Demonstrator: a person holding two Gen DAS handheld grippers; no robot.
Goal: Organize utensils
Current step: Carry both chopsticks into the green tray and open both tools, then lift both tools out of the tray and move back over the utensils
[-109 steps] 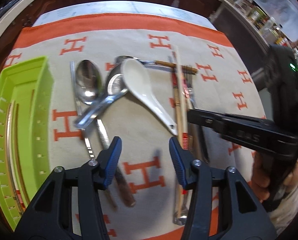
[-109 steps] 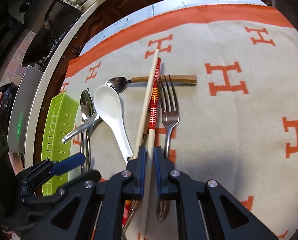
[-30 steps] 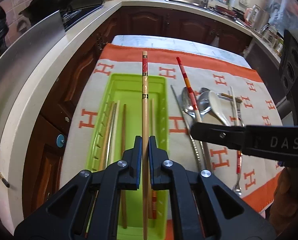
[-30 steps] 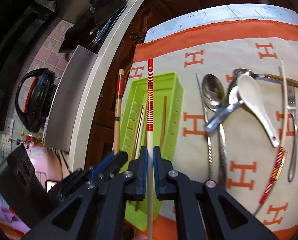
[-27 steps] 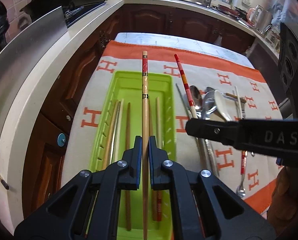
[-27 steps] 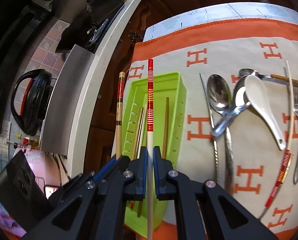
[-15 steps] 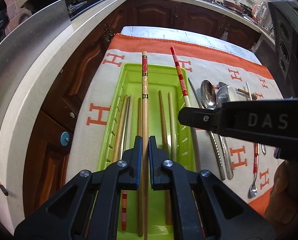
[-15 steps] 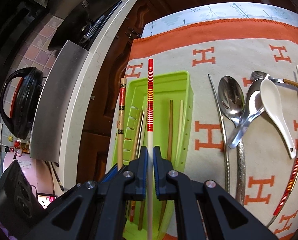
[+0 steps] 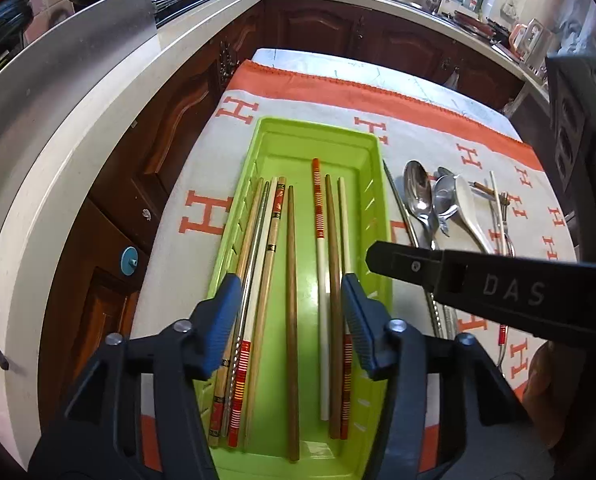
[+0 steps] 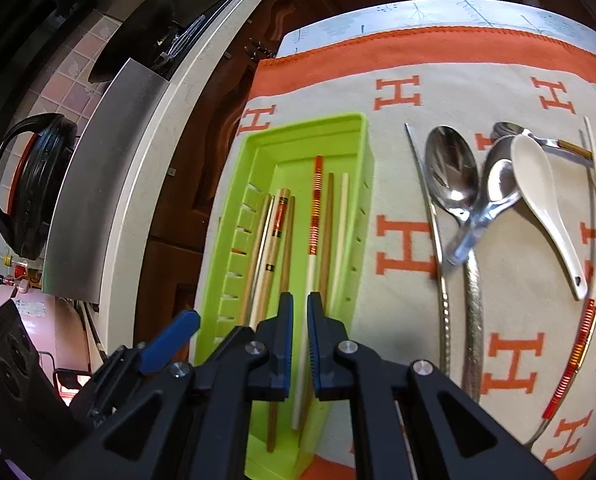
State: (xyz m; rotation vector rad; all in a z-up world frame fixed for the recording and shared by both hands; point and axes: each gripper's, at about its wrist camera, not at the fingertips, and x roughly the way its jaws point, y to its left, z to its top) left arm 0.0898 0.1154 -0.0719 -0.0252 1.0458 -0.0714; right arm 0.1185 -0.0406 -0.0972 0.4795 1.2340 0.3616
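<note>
Chopsticks lying in the green plastic tray point(image 9: 272, 142)

Above it, left tongs point(image 9: 288, 308) spread wide; right tongs point(image 10: 299, 354) slightly parted, both empty.

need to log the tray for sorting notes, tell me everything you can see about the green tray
The green tray is a long, shallow rectangular bin of bright lime plastic with slots along both side walls. It lies flat on the orange-and-cream H-patterned cloth, left of the spoons. Several chopsticks lie lengthwise in it: wooden, pale, and red-striped. Both hand-held grippers are over its near end, neither visibly touching it.
</note>
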